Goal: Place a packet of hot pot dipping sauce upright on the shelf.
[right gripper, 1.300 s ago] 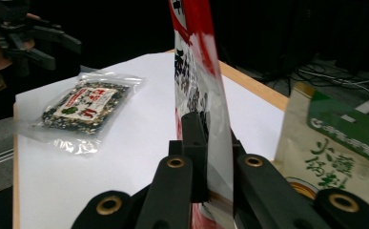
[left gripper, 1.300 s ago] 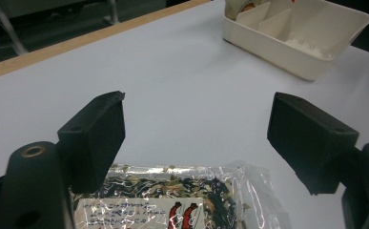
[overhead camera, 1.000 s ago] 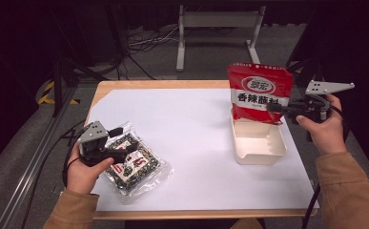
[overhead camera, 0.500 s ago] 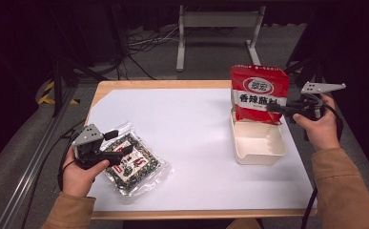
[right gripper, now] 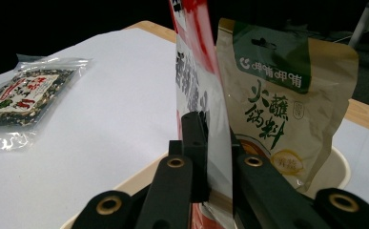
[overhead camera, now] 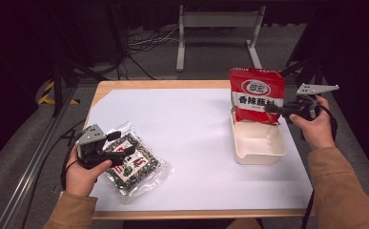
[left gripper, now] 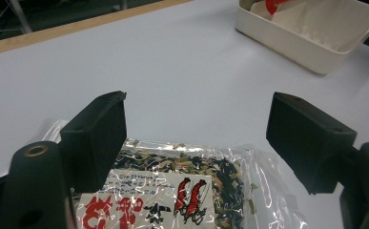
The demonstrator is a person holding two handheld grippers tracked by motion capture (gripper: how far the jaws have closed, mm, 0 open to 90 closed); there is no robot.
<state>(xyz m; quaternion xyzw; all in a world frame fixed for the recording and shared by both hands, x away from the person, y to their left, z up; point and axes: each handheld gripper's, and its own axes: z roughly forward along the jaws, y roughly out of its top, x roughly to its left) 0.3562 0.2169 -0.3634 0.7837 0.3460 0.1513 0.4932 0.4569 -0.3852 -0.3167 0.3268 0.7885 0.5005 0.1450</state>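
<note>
Tray (overhead camera: 260, 148): red pouch (overhead camera: 257, 95) upright, clamped by right gripper (overhead camera: 271, 109) | left gripper (overhead camera: 123, 144) jaws apart over seaweed packet (overhead camera: 135, 164)

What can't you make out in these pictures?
- High view: the beige pouch is hidden behind the red packet.
- Left gripper view: the seaweed packet is cut off by the bottom edge.
- Right gripper view: the white tub is mostly hidden behind both packets.
</note>
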